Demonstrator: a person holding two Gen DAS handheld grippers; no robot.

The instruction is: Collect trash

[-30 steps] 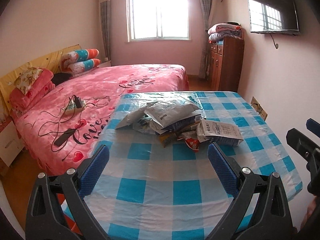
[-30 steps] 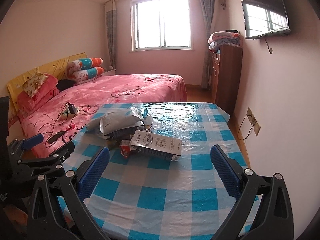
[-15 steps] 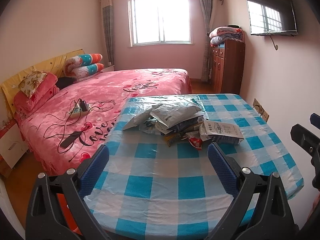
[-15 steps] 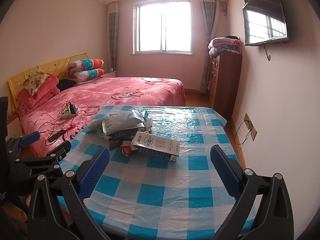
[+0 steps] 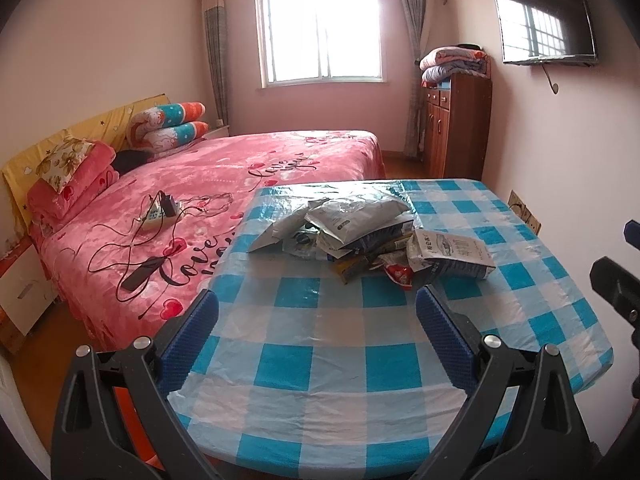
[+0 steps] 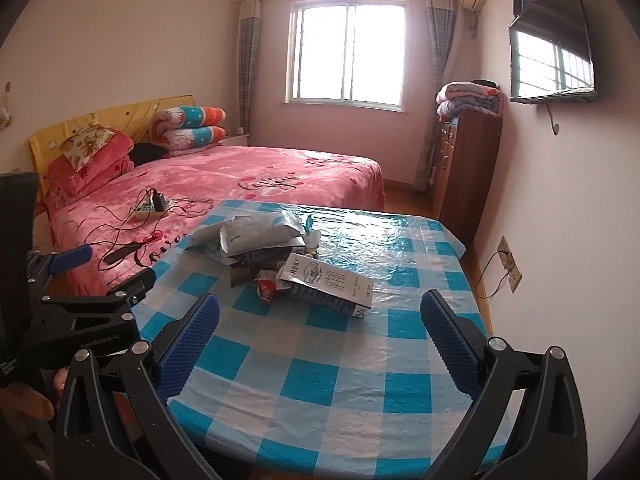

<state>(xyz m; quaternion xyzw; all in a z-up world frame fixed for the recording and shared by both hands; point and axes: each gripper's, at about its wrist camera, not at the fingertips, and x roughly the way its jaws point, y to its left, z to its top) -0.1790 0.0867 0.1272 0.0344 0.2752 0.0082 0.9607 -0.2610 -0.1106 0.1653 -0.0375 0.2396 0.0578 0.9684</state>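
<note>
Fingers spread wide and empty on both left gripper [image 5: 316, 316] and right gripper [image 6: 320, 320], short of the trash pile [image 5: 360, 232] on the checked table [image 5: 320, 380]; approach stage, next move likely a reach onto the nearest packet [image 6: 328, 284].

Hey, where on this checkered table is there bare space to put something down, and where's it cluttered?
Bare: the near half of the table, between the wrapper pile and the front edge under both open grippers, and the far right stretch toward the wall. Crowded: the far left middle, where the printed white bag leans against the pile.
</note>
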